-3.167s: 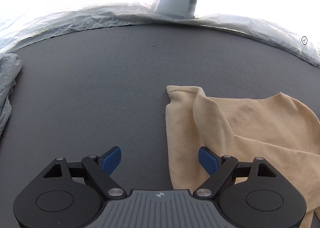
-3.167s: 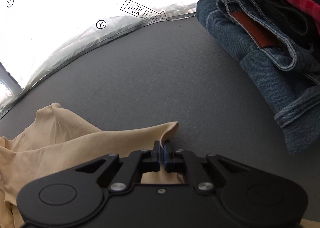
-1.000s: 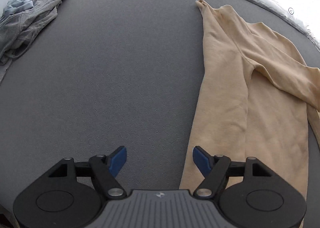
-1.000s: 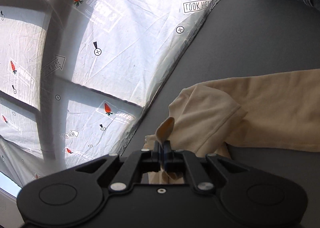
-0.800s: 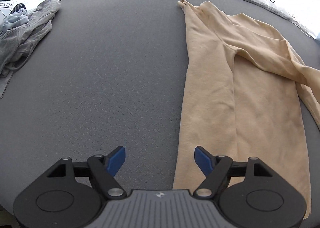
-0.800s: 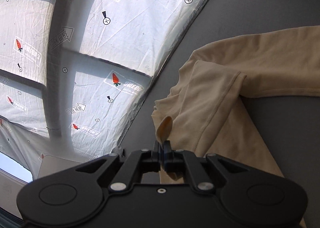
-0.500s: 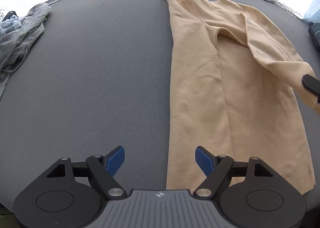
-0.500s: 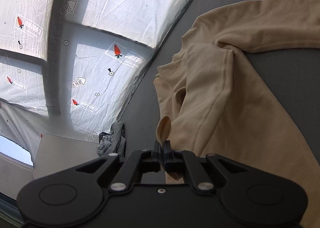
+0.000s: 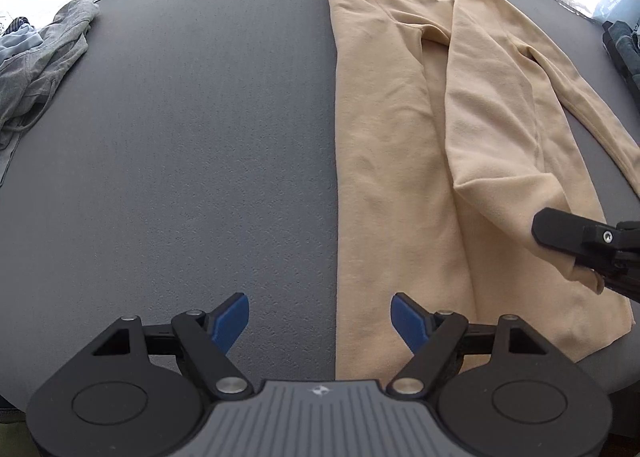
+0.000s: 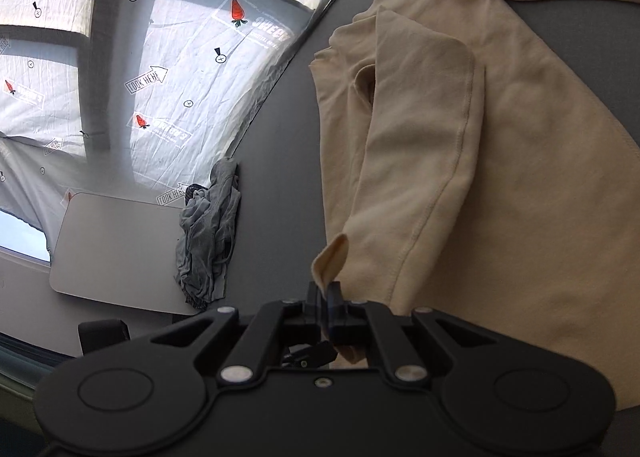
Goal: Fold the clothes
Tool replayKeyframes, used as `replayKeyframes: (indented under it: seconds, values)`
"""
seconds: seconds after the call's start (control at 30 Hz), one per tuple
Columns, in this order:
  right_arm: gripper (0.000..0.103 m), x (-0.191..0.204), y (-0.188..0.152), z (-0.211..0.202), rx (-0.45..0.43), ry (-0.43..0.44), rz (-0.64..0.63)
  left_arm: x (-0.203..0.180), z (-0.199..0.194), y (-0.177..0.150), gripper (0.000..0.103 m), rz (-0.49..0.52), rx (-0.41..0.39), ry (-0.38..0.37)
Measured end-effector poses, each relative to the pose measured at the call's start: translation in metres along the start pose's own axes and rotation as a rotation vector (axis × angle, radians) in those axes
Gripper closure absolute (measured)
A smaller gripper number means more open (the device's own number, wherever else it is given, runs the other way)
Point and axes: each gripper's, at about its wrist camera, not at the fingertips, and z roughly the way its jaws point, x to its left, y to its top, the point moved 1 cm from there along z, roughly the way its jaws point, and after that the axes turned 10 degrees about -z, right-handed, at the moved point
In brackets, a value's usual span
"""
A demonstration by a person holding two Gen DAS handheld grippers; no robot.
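Note:
A beige long-sleeved shirt (image 9: 400,137) lies lengthwise on the dark grey table (image 9: 200,137), with one sleeve folded down over the body. My left gripper (image 9: 320,317) is open and empty, above the table at the shirt's near left edge. My right gripper (image 10: 328,293) is shut on the sleeve cuff (image 10: 330,257) and holds it over the shirt's lower right part; it shows in the left wrist view (image 9: 588,253) at the right. The shirt body also fills the right wrist view (image 10: 500,177).
A crumpled grey garment (image 9: 36,57) lies at the table's far left, also in the right wrist view (image 10: 208,233). A white board (image 10: 116,249) sits beyond it. Folded dark clothes (image 9: 624,49) are at the far right edge. Printed plastic sheeting (image 10: 160,77) surrounds the table.
My right gripper has carried the sleeve cuff from the far side down across the shirt toward the near hem. My left gripper has drawn back toward the near edge and stayed open.

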Motion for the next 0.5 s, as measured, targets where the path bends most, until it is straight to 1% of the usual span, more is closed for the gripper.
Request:
replayKeyframes:
  seconds: [0.2, 0.4, 0.5]
  values:
    - [0.1, -0.002, -0.013, 0.005, 0.043, 0.008, 0.025, 0.001, 0.002, -0.008, 0.024, 0.01, 0.019, 0.005]
    - [0.1, 0.002, -0.02, 0.011, 0.077, 0.022, 0.017, 0.0, 0.001, -0.012, 0.024, 0.016, 0.025, 0.012]
    - [0.1, 0.002, -0.023, 0.015, 0.105, 0.013, 0.014, 0.002, 0.001, -0.012, 0.024, 0.02, 0.027, 0.014]
